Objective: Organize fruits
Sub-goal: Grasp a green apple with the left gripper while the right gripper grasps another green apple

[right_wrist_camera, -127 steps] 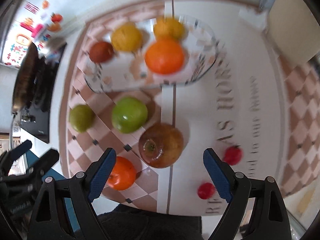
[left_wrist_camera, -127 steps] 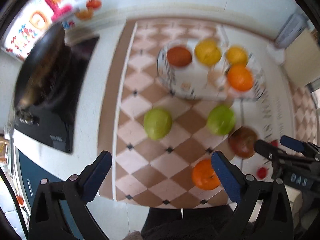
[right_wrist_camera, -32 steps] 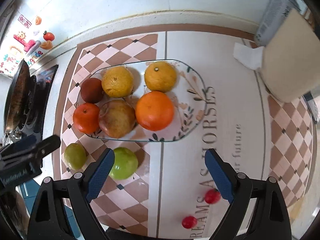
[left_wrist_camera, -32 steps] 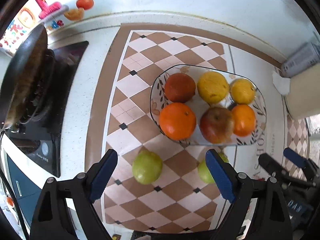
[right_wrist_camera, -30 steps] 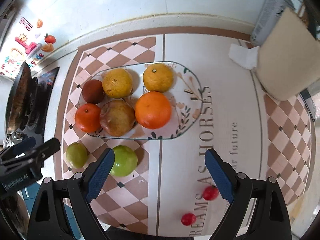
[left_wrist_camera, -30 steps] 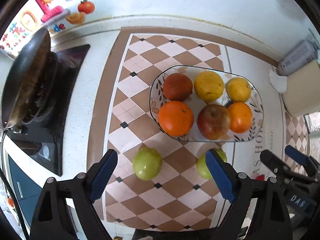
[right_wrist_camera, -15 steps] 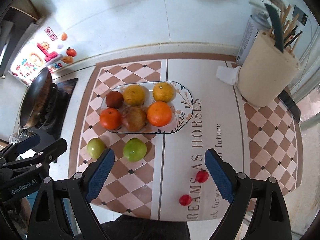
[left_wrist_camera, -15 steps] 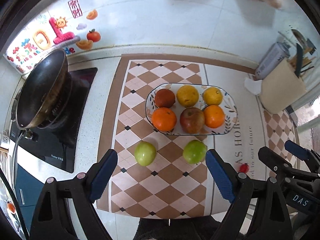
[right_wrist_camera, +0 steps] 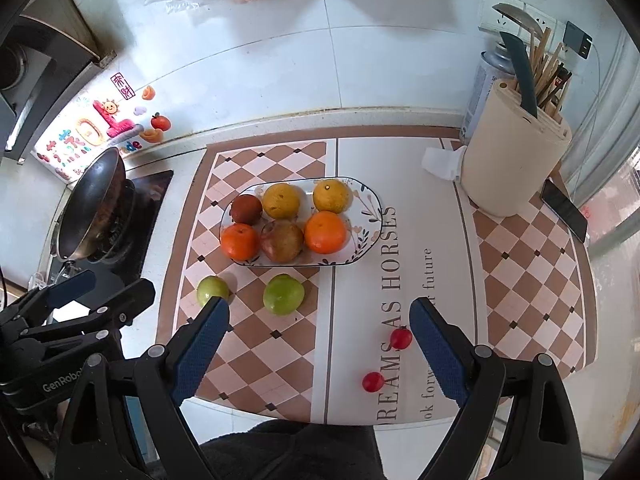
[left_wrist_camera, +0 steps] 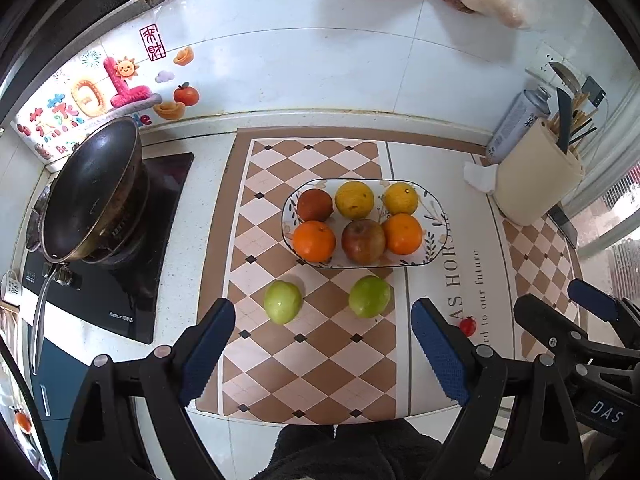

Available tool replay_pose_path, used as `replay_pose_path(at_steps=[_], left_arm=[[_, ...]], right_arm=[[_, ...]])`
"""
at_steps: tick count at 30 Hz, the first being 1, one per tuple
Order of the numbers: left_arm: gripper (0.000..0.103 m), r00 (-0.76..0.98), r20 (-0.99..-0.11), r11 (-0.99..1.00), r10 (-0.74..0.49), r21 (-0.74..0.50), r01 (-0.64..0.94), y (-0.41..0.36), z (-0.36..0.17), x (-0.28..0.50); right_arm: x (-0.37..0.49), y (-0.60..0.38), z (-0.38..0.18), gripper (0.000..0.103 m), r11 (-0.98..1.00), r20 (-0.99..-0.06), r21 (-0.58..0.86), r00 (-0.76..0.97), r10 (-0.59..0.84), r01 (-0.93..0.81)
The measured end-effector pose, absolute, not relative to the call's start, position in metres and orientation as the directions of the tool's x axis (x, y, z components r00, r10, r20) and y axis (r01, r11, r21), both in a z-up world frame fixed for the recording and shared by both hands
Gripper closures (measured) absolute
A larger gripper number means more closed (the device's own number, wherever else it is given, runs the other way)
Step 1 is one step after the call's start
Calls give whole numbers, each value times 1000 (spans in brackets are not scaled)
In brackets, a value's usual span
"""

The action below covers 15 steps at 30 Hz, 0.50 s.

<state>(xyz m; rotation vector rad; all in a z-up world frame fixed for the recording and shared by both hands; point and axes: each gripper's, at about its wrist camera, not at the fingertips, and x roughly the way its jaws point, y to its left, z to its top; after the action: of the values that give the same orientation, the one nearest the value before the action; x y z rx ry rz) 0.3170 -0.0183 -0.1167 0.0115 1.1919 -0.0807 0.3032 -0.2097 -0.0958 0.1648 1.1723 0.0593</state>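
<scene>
Checked mat (left_wrist_camera: 280, 364) — plate (left_wrist_camera: 434, 216) holds six fruits, both claws empty.

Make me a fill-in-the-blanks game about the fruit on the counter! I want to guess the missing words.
1. The plate holds ____ fruits.
2. The two fruits on the checkered mat in front of the plate, one beside the other, are coloured ____.
3. Two small ____ tomatoes lie on the lettered part of the mat.
4. Both the left gripper and the right gripper are holding ____.

Missing words: six; green; red; nothing
</scene>
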Motion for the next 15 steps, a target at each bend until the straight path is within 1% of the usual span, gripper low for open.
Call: replay_pose_path(at_steps=[5,6,7,8,12,15], left_arm=[[13,358,-932,998,-55,-38,55,-13,-124,323],[11,356,-933,998,-52,-37,49,-10,-127,326],[8,354,-934,999,-44,-30,45,-8,-130,328],[3,351,-936,999,-17,-6,33,-3,-136,333],[3,323,-942,996,92,86,-31,23,-163,352],[3,257,-958,991,131,115,-74,45,-192,368]], right_arm=[[309,-209,-105,9,980,-913,192,374,161,49],[312,-209,-111,9,978,-915,202,366,170,51],[315,-208,-117,9,976,-917,212,355,181,51],[320,-207,-126,9,973,-919,224,344,192,56],[340,-197,-171,9,966,-936,252,268,228,60],[358,-183,-215,9,956,-944,286,191,269,65]])
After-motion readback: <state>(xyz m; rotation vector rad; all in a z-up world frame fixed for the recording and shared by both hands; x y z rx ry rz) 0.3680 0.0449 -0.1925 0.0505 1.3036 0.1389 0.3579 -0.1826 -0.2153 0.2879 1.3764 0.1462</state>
